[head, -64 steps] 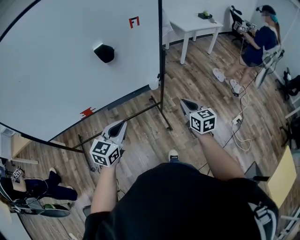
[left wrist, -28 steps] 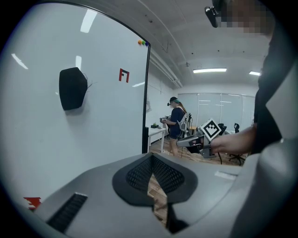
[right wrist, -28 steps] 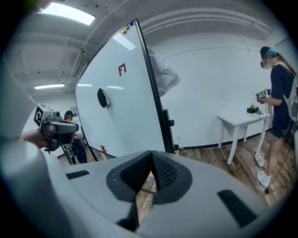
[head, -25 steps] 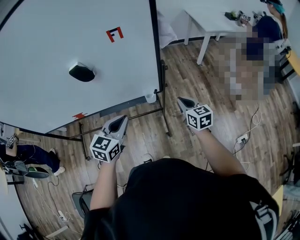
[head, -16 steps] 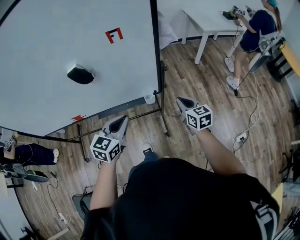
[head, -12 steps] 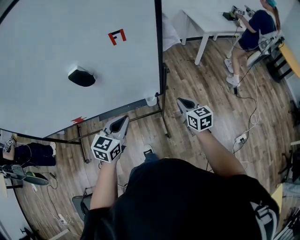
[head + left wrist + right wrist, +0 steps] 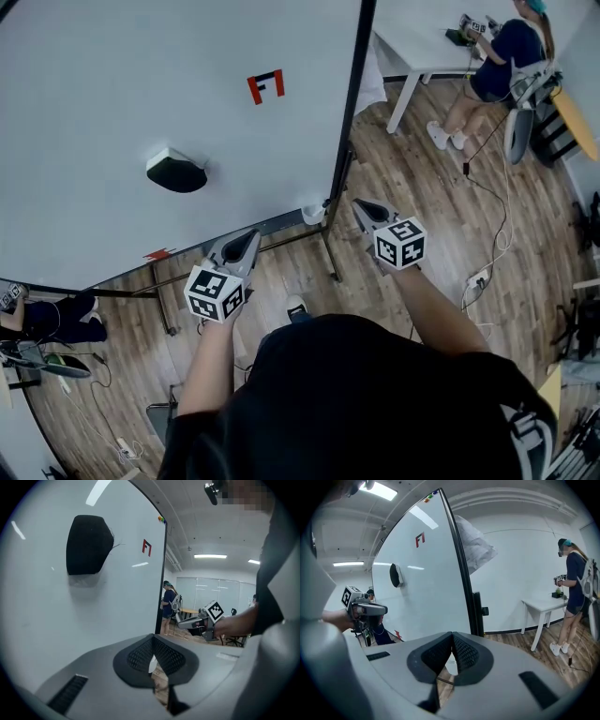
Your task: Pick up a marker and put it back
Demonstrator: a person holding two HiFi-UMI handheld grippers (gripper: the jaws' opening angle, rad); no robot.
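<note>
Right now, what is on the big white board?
A black eraser sits on the whiteboard, with a red mark higher up and a smaller red mark near the bottom edge. What is behind the board is covered.

A lab room: rolling whiteboard (image 7: pixel 112 75), white table (image 7: pixel 422 56) (cables (image 7: pixel 497 234) across wood floor (image 7: pixel 422 169)).

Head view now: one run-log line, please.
stage: facing whiteboard | left gripper: shut, empty | right gripper: shut, empty | eraser: on whiteboard | marker: none visible
</note>
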